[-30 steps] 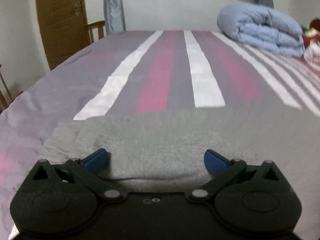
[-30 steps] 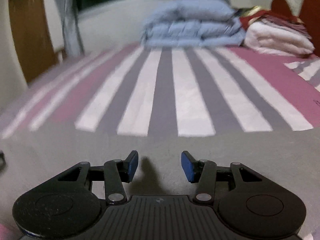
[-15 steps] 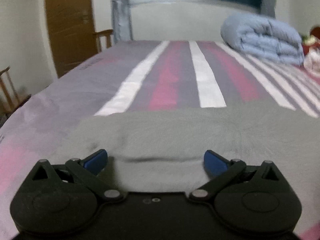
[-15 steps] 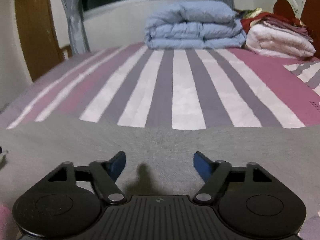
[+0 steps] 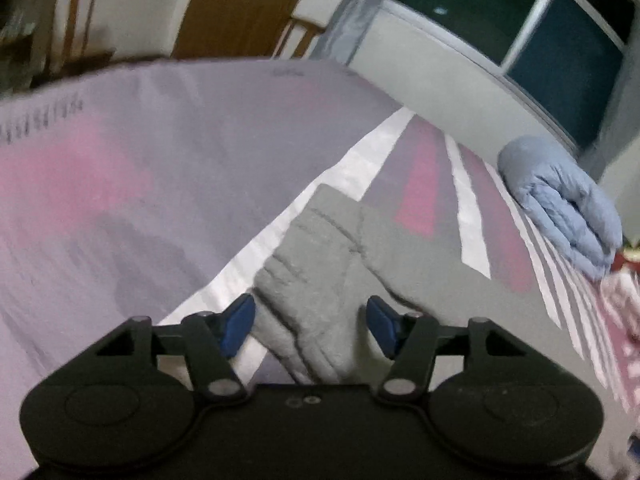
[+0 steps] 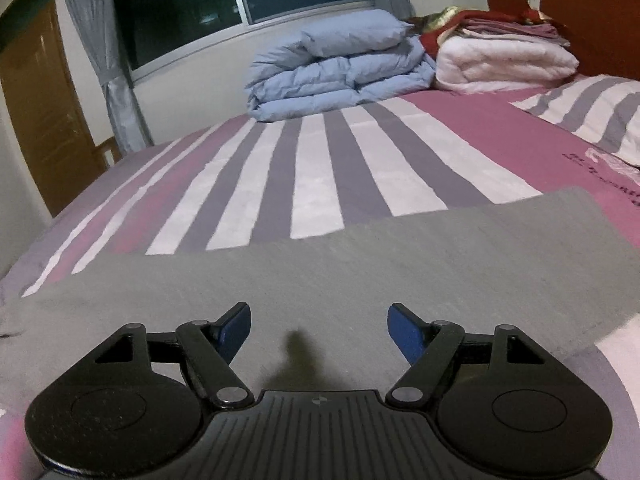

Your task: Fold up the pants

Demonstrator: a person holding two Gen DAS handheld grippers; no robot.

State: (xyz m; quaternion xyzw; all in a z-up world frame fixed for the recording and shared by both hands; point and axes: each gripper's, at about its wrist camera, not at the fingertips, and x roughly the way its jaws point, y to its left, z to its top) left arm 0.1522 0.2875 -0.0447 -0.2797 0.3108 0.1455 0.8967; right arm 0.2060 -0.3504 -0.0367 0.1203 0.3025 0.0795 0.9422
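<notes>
Grey pants (image 6: 360, 264) lie flat across the striped bed. In the left wrist view their ribbed, wrinkled end (image 5: 316, 280) runs between the fingers. My left gripper (image 5: 310, 326) is open, its blue pads on either side of that end without closing on it. My right gripper (image 6: 318, 330) is open and empty, just above the flat middle of the pants, casting a shadow on them.
The bed (image 6: 320, 168) has pink, grey and white stripes. A folded blue duvet (image 6: 340, 68) and a white and red bedding stack (image 6: 504, 56) lie at its far side. A wooden door (image 6: 44, 120), a chair (image 5: 76, 20) and curtains stand beyond the bed's left edge.
The left gripper has lifted and tilted to the right, so the pants' ribbed end now shows between its fingers. The right gripper has opened wider and drawn back a little.
</notes>
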